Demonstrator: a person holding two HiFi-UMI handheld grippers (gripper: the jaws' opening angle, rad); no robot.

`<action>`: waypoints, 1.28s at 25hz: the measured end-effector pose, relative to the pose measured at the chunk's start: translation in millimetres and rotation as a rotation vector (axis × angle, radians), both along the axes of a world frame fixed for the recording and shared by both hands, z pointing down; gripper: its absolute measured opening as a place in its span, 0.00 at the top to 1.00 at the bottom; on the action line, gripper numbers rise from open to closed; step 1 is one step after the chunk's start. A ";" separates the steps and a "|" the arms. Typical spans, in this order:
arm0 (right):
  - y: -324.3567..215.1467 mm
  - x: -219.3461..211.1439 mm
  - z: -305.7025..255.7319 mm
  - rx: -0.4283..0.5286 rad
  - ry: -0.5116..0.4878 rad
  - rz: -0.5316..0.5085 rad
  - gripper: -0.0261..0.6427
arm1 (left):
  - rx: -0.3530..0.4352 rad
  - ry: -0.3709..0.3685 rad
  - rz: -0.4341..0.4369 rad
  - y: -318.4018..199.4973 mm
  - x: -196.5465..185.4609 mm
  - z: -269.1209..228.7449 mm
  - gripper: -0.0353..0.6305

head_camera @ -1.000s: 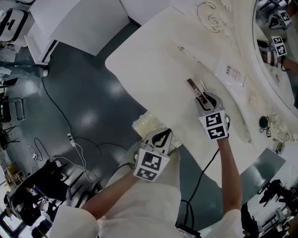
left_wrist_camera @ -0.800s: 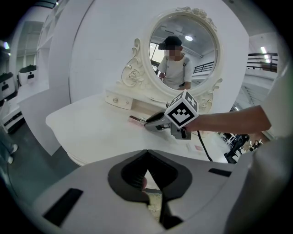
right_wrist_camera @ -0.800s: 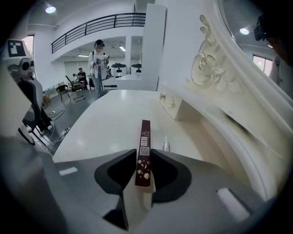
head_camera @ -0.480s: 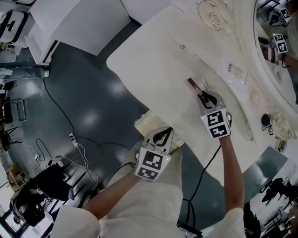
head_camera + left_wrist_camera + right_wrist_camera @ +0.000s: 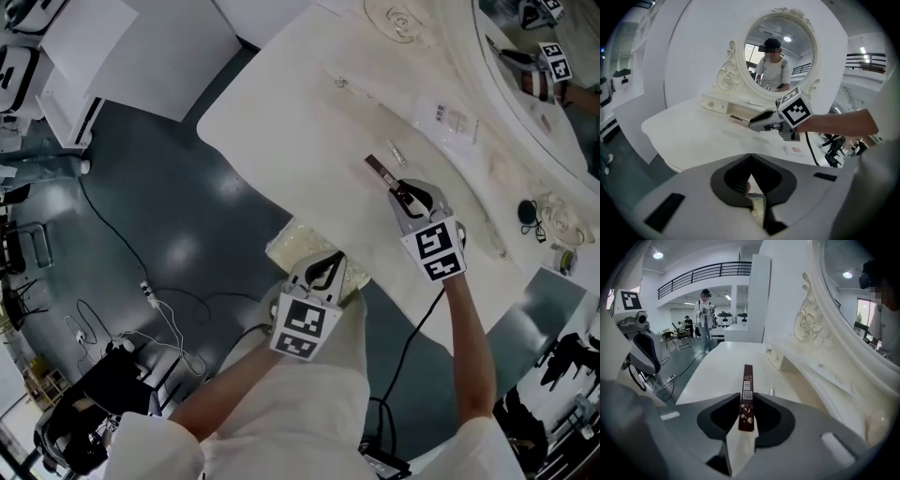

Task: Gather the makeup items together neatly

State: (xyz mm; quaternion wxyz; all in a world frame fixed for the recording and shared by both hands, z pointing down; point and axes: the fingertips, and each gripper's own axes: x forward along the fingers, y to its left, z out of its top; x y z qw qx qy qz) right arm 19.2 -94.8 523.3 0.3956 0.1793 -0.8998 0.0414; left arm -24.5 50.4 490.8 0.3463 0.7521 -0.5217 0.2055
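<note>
A slim dark brown makeup box (image 5: pixel 380 169) with a flower print sticks forward from my right gripper (image 5: pixel 401 194), just above the white dressing table (image 5: pixel 300 112). The jaws have just been closing and now press on the box's near end (image 5: pixel 747 394). In the left gripper view the same box (image 5: pixel 739 120) juts from the right gripper (image 5: pixel 757 123). A small clear tube (image 5: pixel 397 150) lies just beyond the box. A flat clear packet (image 5: pixel 450 119) rests near the mirror base. My left gripper (image 5: pixel 328 262) hangs shut and empty over the stool, off the table's near edge.
A cream cushioned stool (image 5: pixel 291 246) stands below the left gripper. The ornate round mirror (image 5: pixel 544 56) and its carved base rise behind the table. A black hair tie (image 5: pixel 528 214) lies at the right. Cables (image 5: pixel 159 300) run across the dark floor at the left.
The right gripper's jaws have closed on the brown box and raised it slightly off the table. The left gripper has stayed in place.
</note>
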 end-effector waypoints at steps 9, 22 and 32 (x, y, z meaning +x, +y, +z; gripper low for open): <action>22.0 36.1 -5.9 0.020 -0.005 0.033 0.83 | 0.010 0.005 0.062 12.6 22.4 -3.0 0.93; 55.1 76.3 8.1 0.039 0.036 -0.005 0.84 | -0.001 0.007 0.103 28.5 51.5 0.9 0.94; 60.9 92.9 21.2 0.032 0.050 -0.001 0.84 | -0.007 0.005 0.117 28.1 70.5 5.1 0.93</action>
